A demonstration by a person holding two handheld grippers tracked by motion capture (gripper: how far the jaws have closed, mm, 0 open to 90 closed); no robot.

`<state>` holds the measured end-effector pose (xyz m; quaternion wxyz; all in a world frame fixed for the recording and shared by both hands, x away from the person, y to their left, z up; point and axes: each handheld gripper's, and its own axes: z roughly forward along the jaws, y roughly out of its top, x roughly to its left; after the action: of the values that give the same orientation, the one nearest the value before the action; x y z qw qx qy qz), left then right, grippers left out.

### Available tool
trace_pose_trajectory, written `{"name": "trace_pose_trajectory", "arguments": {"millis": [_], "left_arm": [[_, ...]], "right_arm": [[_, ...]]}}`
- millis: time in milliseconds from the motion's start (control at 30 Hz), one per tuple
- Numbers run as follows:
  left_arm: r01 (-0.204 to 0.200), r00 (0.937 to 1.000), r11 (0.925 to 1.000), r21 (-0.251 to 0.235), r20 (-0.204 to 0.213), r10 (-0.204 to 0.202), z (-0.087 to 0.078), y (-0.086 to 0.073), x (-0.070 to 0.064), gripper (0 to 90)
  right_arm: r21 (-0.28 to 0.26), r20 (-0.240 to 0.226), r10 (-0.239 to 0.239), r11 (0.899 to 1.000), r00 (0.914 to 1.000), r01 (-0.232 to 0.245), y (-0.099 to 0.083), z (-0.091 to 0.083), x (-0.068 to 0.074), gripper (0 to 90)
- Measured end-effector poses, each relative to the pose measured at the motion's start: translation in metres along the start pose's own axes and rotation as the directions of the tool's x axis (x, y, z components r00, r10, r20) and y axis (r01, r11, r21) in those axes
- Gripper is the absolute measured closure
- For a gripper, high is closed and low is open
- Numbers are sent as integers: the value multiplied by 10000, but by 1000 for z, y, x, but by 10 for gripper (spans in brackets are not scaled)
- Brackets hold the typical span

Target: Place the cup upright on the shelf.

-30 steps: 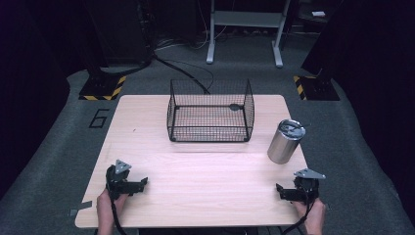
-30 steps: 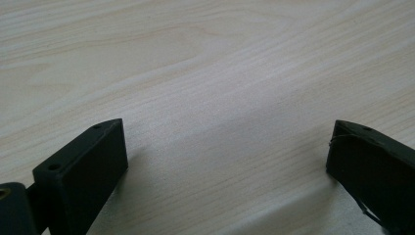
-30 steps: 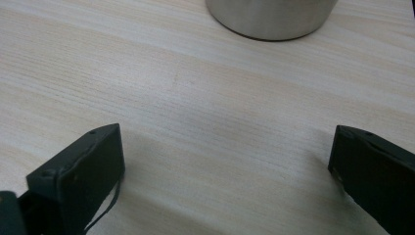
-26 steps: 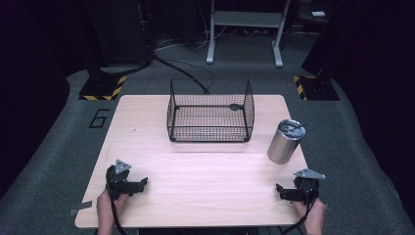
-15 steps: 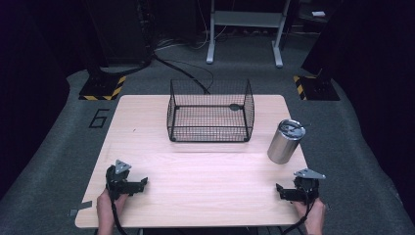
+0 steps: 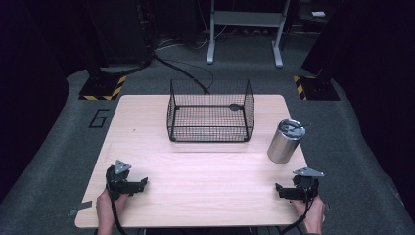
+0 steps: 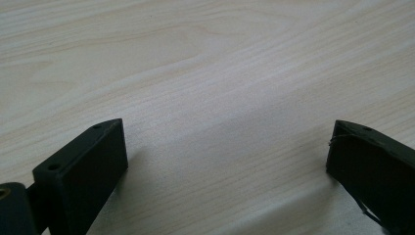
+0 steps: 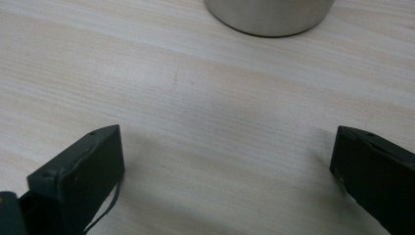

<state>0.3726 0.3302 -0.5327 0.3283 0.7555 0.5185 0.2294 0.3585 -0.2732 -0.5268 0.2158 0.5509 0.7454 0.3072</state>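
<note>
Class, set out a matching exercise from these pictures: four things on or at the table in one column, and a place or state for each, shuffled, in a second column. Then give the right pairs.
Things
1. wire basket
2. steel tumbler
3. left gripper
4. right gripper

Places or states
A. open, near right corner
B. upright, lid on, right side
C. empty, far middle
D. open, near left corner

Pairs: 1-C, 2-B, 3-D, 4-A

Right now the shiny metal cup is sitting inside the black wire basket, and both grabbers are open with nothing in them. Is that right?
Not quite. The metal cup is not inside the wire basket; the high view shows it standing on the table, off to the basket's right. The rest holds: the left gripper and the right gripper are both open with nothing in them.
</note>
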Motion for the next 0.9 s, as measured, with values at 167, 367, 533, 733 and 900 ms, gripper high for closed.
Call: {"name": "trace_pose_trajectory", "arguments": {"millis": [167,367,533,733,900], "left_arm": [[-18,10000,10000,16,4,18,0,0,0,14],[-20,10000,10000,17,3,20,0,0,0,14],[-17,10000,10000,14,4,17,0,0,0,14],[-9,10000,10000,8,0,9,0,0,0,15],[-16,10000,10000,12,-2,16,0,0,0,15]], "right_arm": [[-274,-9,276,9992,9996,-276,2,-3,4,0],[-654,123,419,9970,9990,-410,14,-8,7,0],[-1022,253,488,9937,9985,-460,30,-16,6,0],[-1280,430,456,9910,9980,-397,44,-20,3,0],[-1389,497,431,9897,9978,-358,58,-23,2,0]]}}
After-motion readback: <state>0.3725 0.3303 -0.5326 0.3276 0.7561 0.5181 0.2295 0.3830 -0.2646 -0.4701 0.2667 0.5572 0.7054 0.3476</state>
